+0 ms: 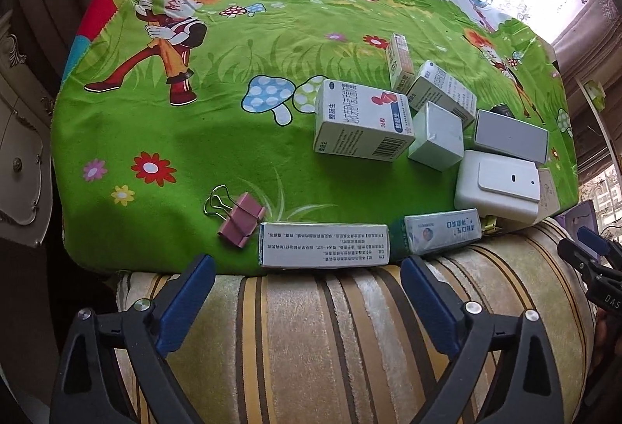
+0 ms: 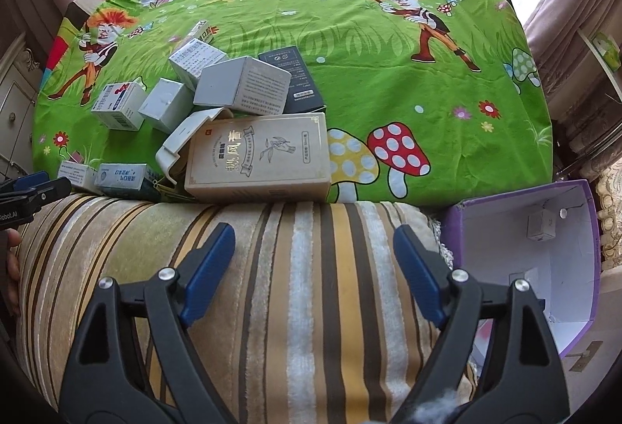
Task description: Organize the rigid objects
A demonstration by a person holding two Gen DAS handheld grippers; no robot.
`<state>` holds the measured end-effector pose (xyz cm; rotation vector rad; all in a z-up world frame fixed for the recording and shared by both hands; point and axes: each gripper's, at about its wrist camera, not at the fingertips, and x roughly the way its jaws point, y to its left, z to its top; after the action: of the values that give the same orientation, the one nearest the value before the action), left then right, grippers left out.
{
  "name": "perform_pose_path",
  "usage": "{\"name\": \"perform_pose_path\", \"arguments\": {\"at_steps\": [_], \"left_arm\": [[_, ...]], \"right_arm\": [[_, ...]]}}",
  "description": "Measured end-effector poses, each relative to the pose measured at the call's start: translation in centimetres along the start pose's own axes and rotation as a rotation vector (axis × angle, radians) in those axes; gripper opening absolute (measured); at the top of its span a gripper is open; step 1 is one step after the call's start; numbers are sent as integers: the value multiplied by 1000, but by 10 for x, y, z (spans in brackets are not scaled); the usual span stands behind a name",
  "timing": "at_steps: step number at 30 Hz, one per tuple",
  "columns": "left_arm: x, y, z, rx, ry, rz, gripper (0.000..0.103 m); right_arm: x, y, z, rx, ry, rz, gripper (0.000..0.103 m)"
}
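Fingers of the left gripper [image 1: 307,274] stand wide apart and empty over the striped cushion [image 1: 350,327]; just ahead of them, on the bench's near edge, lies the long white box [image 1: 323,244], long axis crosswise to their gap. The right gripper [image 2: 314,249], also spread and empty, faces the tan box [image 2: 258,157]. Beside it, the purple bin [image 2: 521,260] is cut off.

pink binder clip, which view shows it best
The left wrist view: the pink binder clip lies in full sight on the green cloth, wire handles visible, left of a long white box. In the right wrist view I cannot make it out.
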<state>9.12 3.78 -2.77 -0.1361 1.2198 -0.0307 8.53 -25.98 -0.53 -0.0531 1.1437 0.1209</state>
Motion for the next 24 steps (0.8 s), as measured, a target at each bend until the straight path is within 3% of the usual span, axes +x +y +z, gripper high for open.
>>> {"name": "perform_pose_path", "arguments": {"at_steps": [11,14,24], "left_arm": [[23,-9,10,38,51,33,96],[28,-8,10,31,66,35,77],[8,-6,17,-18,-52,38,77]], "right_arm": [[5,2,1,4,13,-24,86],[6,1,1,4,15,-23,87],[6,0,1,6,7,-25,88]]}}
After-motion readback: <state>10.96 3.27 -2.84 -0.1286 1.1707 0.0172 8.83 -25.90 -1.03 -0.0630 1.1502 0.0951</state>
